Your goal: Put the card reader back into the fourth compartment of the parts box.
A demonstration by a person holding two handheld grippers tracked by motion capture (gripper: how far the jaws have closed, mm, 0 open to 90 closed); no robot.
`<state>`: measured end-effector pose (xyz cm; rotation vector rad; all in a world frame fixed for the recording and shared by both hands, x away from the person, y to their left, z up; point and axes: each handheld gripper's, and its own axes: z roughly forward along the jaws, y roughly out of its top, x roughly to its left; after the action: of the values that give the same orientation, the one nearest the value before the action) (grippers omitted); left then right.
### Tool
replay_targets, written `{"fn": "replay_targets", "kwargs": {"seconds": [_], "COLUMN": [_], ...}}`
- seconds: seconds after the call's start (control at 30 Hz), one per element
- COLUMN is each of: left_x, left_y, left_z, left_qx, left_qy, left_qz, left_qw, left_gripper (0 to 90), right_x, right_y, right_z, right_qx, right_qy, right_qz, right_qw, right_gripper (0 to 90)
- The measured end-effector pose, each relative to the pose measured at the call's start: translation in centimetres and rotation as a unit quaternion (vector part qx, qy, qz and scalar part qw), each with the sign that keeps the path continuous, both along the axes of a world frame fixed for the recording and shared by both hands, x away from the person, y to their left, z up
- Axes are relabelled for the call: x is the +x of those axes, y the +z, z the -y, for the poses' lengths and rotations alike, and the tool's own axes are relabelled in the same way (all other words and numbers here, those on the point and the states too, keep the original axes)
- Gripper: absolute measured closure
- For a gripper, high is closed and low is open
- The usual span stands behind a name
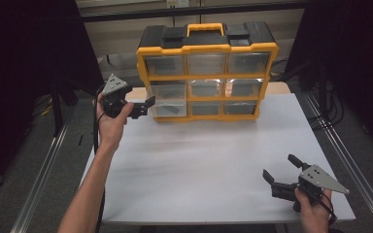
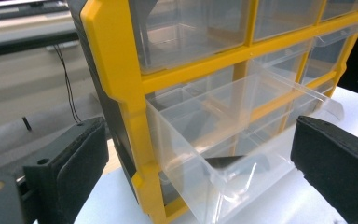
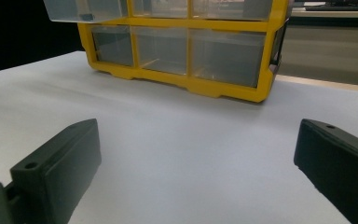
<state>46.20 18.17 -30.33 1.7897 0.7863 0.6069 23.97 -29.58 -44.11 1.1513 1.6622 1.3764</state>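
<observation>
Drawer [image 2: 223, 140] of clear plastic is seen pulled partway out of the left column, middle row, of the yellow organizer [image 1: 206, 73] at the far edge of the white worktop [image 1: 209, 160]. It lies straight ahead of the left gripper [image 1: 143, 108], between its released fingers [image 2: 81, 163], untouched, its long axis running back into the frame. The left hand is far nearer; the right gripper [image 1: 279, 172] is held well apart near the front edge, fingers spread and empty

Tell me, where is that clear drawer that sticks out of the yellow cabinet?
In the high view the pulled-out drawer sits in the middle row, left column of the yellow cabinet, beside the open left gripper; the left gripper view shows it between the spread jaws.
</observation>
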Motion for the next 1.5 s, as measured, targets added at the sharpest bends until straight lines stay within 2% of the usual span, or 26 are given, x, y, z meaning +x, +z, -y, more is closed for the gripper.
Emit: {"fn": "replay_targets", "kwargs": {"seconds": [0.13, 0.3, 0.33, 0.4, 0.47, 0.53, 0.63, 0.77, 0.87, 0.9, 1.1, 1.13, 1.2, 1.33, 1.5], "left_x": [-0.9, -2.0, -2.3, -3.0, -3.6, -4.2, -5.0, -6.1, -6.9, -7.3, -9.4, -9.7, -10.4, -12.0, -13.1], "left_y": [-0.7, -2.1, -2.3, -2.5, -2.7, -3.0, -3.4, -4.3, -4.9, -5.2, -7.2, -7.5, -8.0, -9.2, -10.2], "left_z": [-0.5, -1.4, -1.6, -2.0, -2.5, -2.8, -3.1, -3.3, -3.3, -3.4, -3.9, -3.9, -4.0, -4.1, -4.5], "left_qx": [-0.011, -0.037, -0.046, -0.050, -0.061, -0.060, -0.060, -0.059, -0.050, -0.055, -0.064, -0.070, -0.067, -0.071, -0.079], "left_qy": [0.004, 0.009, 0.014, 0.030, 0.032, 0.037, 0.033, 0.036, 0.038, 0.037, 0.045, 0.044, 0.036, 0.032, 0.050], "left_qz": [0.005, 0.001, -0.001, 0.007, 0.006, 0.009, 0.010, 0.019, 0.029, 0.031, 0.028, 0.027, 0.020, 0.018, 0.014], "left_qw": [0.9999, 0.9993, 0.9989, 0.9983, 0.9976, 0.9974, 0.9976, 0.9974, 0.9976, 0.9973, 0.9965, 0.9962, 0.9969, 0.9968, 0.9955], "left_gripper": [3.8, 3.5, 3.6, 4.2, 4.2, 4.2, 3.8, 3.8, 4.3, 4.1, 3.8, 3.8, 3.8, 3.3, 3.3], "right_x": [0.1, 0.0, 0.0, 0.0, -0.1, -0.1, -0.1, -0.1, -0.2, -0.2, -0.2, -0.2, -0.2, -0.3, -0.2], "right_y": [0.0, 0.0, 0.0, 0.0, 0.0, 0.1, 0.1, 0.1, 0.1, 0.1, 0.1, 0.1, 0.1, 0.1, 0.1], "right_z": [0.0, 0.1, 0.1, 0.1, 0.1, 0.1, 0.1, 0.1, 0.1, 0.1, 0.2, 0.2, 0.2, 0.2, 0.1], "right_qx": [-0.003, -0.001, -0.001, 0.000, 0.000, 0.001, 0.002, -0.001, 0.001, 0.001, 0.002, 0.001, 0.000, 0.001, 0.000], "right_qy": [-0.004, -0.005, -0.005, -0.003, -0.003, -0.005, -0.005, -0.006, -0.008, -0.008, -0.010, -0.010, -0.009, -0.010, -0.012], "right_qz": [0.000, 0.001, 0.001, 0.002, 0.002, 0.001, 0.001, 0.003, 0.002, 0.002, 0.002, 0.003, 0.002, 0.002, -0.001], "right_qw": [1.0000, 1.0000, 1.0000, 1.0000, 1.0000, 1.0000, 1.0000, 1.0000, 1.0000, 1.0000, 0.9999, 0.9999, 1.0000, 1.0000, 0.9999], "right_gripper": [0.7, 0.7, 0.7, 0.8, 0.8, 0.7, 0.8, 0.7, 0.7, 0.7, 0.8, 0.8, 0.7, 0.6, 0.6]}}
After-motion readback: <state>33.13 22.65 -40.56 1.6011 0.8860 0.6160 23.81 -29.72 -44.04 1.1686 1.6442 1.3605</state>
